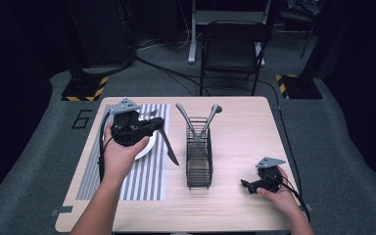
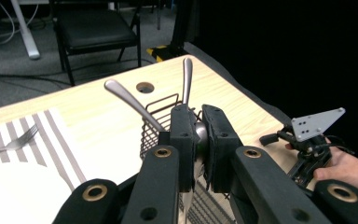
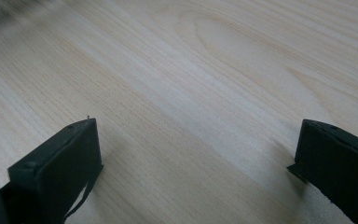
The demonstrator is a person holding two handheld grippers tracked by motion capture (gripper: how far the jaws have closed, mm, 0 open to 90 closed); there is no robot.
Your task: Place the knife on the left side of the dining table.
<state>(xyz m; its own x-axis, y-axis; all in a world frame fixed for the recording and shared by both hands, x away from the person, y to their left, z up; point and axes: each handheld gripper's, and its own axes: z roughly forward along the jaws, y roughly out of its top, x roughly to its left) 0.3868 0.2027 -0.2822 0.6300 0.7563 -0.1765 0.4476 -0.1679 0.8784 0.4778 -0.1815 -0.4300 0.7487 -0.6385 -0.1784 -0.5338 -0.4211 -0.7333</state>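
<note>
Nearest us, our left gripper (image 2: 199, 140) clamps its jaws on a metal knife (image 1: 168, 147), holding it over the white plate (image 1: 147, 146) and striped mat (image 1: 144, 178), just beside the wire caddy (image 1: 199, 156). Our right gripper (image 1: 247, 185) rests wide open and empty on the table (image 1: 245, 132).

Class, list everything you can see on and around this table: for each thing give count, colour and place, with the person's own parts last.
Table: one, light wood, centre.
Placemat: one, grey and white stripes, table's left half.
Plate: one, white, on the placemat.
Fork: one, silver, on the placemat beside the plate.
Knife: one, dark in the high view, held over the placemat.
Wire caddy: one, black, mid-table.
Utensils in caddy: two, silver handles leaning apart.
Chair: one, black, behind the table.
Left hand-held gripper: one, black, shut on the knife.
Right hand-held gripper: one, black, open, table's right.
</note>
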